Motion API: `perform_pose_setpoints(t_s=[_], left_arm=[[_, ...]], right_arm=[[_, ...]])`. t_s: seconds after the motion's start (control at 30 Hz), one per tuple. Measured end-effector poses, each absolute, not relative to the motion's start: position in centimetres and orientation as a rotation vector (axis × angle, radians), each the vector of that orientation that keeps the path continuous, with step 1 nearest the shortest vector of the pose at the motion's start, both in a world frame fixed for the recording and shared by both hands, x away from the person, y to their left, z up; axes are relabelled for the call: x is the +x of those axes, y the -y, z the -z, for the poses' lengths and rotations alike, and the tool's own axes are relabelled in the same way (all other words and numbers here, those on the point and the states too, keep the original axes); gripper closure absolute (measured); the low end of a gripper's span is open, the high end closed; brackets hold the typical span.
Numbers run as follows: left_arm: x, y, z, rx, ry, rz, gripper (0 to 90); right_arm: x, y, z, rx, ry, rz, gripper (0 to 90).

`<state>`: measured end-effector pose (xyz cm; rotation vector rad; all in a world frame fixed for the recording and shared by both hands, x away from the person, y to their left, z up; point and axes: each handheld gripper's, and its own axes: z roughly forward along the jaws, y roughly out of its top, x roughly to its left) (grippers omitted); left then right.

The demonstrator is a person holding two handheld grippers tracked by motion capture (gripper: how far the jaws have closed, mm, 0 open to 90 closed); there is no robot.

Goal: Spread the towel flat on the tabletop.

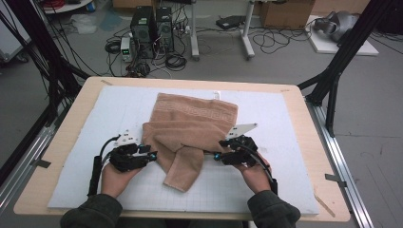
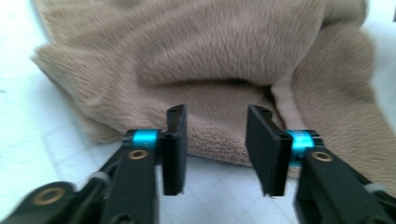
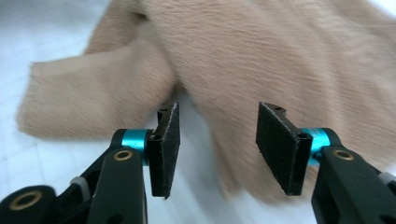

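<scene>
High view shows the tan towel (image 1: 190, 130) lying rumpled on the white mat (image 1: 285, 142), soft, light and floppy, best pinched at its near edges by the left gripper (image 1: 153, 155) and right gripper (image 1: 215, 156), both with jaws spread and empty.

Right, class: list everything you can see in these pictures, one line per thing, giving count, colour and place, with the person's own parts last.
towel: one, tan, crumpled in the middle of the mat, a flap trailing toward the near edge.
mat: one, white with a faint grid, covering most of the table top.
table: one, pale wood, centre of the high view.
computer towers: two, black, on the floor beyond the table, among cables.
cardboard box: one, brown, floor at the far right.
left gripper: one, black with blue rings, open, at the towel's left edge.
right gripper: one, black with blue rings, open, at the towel's right edge.
sleeves: two, dark green, bottom edge.
</scene>
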<state>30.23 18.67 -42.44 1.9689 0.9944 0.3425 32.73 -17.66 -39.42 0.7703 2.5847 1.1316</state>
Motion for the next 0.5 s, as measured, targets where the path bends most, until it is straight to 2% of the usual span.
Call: perform_pose_setpoints(t_s=[0.03,0.1,0.23,0.27,0.3,0.33,0.37,0.43,0.5], left_arm=[[30.4,-18.2,42.7,1.986,-1.004,-0.343,50.3],[30.8,-17.6,43.2,2.003,-1.005,-0.315,50.5],[31.3,-16.1,44.4,2.09,-0.999,-0.327,54.2],[31.1,-15.7,44.4,2.097,-0.981,-0.389,61.8],[31.0,-15.6,44.4,2.11,-0.969,-0.414,64.1],[31.0,-15.6,44.4,2.111,-0.962,-0.399,64.1],[31.0,-15.6,44.4,2.11,-0.961,-0.391,74.9],[30.9,-15.7,44.3,2.123,-0.939,-0.392,81.0],[30.8,-15.7,44.2,2.134,-0.921,-0.399,81.9]], right_arm=[[32.8,17.1,39.7,0.749,-2.588,-1.095,49.3],[33.2,16.2,40.2,0.727,-2.595,-1.029,49.8],[34.2,15.7,41.0,0.756,-2.599,-0.998,52.8],[34.6,15.5,41.3,0.779,-2.601,-1.015,61.6],[34.8,15.5,41.4,0.774,-2.603,-1.012,67.9],[34.8,15.5,41.4,0.774,-2.603,-1.012,67.9],[34.9,15.6,41.2,0.762,-2.603,-1.012,76.6],[34.8,15.9,40.9,0.761,-2.603,-1.049,80.1],[34.6,16.0,40.6,0.75,-2.596,-1.062,80.8]])
